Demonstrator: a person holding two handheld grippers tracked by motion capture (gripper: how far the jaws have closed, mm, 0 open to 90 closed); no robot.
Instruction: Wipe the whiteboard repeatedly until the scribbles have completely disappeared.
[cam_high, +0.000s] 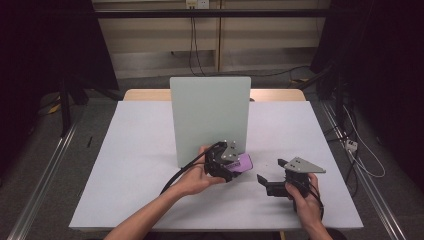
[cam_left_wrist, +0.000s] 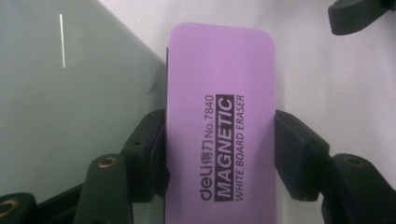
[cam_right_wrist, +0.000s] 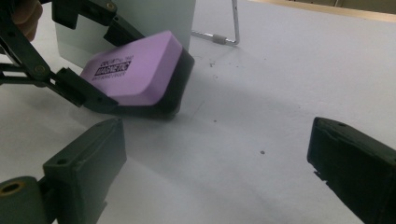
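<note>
A purple magnetic whiteboard eraser with a black underside is clamped at its sides between the black jaws of my left gripper. It sits low over the table, just in front of the lower right corner of an upright pale green board. In the right gripper view the eraser lies tilted, its far end close to the board. My right gripper rests to the right of the eraser, a short gap away, jaws wide apart with nothing between them.
The white tabletop spreads on all sides, with a wooden strip at its far edge. The board's wire stand reaches onto the table behind it. Cables and metal rails run along the floor at both sides.
</note>
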